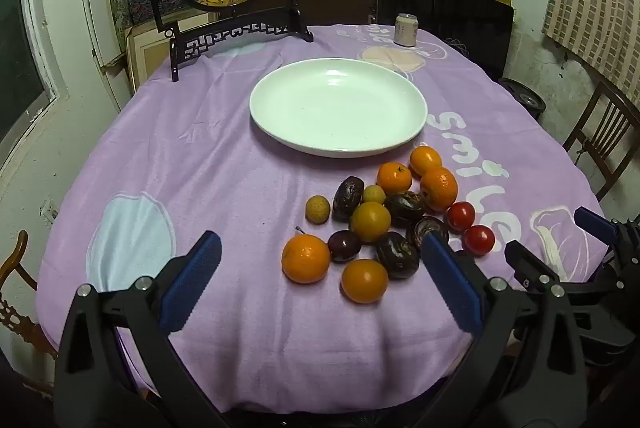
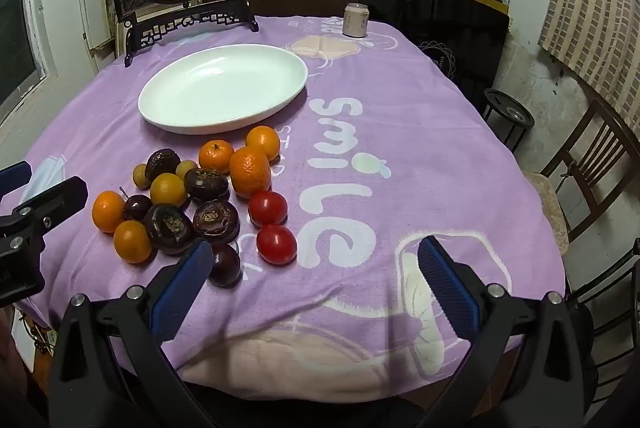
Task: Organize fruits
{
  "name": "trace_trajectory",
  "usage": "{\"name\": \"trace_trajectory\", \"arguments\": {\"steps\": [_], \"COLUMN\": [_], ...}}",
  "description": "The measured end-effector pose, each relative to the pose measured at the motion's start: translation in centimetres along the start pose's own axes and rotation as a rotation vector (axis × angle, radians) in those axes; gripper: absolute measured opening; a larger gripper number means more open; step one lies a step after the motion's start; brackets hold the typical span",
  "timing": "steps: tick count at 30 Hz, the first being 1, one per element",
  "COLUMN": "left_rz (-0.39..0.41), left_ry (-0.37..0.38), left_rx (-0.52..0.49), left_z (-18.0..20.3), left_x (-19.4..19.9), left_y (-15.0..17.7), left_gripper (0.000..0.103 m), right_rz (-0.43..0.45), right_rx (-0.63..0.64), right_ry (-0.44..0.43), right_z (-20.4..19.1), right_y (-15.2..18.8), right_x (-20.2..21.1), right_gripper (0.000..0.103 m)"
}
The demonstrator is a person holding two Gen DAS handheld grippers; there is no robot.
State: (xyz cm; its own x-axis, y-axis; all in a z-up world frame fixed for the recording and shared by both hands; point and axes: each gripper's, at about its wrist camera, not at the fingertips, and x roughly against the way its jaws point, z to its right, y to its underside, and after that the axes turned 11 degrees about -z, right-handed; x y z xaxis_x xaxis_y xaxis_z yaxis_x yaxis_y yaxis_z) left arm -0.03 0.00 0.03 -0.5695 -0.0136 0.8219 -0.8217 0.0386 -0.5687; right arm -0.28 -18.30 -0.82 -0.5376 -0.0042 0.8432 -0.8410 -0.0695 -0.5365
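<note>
Nothing has yet gone onto the shallow white ceramic plate (image 1: 338,108), which sits bare toward the far middle of the counter on the lilac printed tablecloth (image 1: 200,168). The step in hand looks like the very start: choosing a first fruit.

The fruits lie loose in one cluster on the cloth, just nearer than the plate's front rim: round orange mandarins (image 1: 306,259), wrinkled dark purple-brown fruits (image 1: 397,254), two glossy red cherry tomatoes (image 1: 479,239), a smooth dark plum (image 1: 344,246) and a small tan rough-skinned fruit (image 1: 317,209) at the cluster's left edge.

The left gripper (image 1: 320,280) hangs over the near side of the cluster, jaws spread as wide as they go and holding nothing. The right gripper (image 2: 314,288) hovers over bare cloth right of the tomatoes, jaws equally wide and empty.

The next move probably calls for one gripper to drop around an outlying fruit, such as the nearest mandarin, closing gently so its neighbours do not roll.
</note>
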Motion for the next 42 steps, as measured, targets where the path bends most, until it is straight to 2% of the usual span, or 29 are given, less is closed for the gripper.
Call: {"name": "trace_trajectory", "arguments": {"steps": [42], "left_rz": [-0.01], "left_ry": [-0.01], "left_rx": [0.003], "left_z": [-0.23], "left_x": [-0.32], "left_y": [0.1], "left_gripper": [0.101], "right_rz": [0.001], "right_rx": [-0.005], "right_ry": [-0.011], "right_z": [-0.4], "right_y": [0.02], "right_x": [0.01], "right_gripper": [0.102]}}
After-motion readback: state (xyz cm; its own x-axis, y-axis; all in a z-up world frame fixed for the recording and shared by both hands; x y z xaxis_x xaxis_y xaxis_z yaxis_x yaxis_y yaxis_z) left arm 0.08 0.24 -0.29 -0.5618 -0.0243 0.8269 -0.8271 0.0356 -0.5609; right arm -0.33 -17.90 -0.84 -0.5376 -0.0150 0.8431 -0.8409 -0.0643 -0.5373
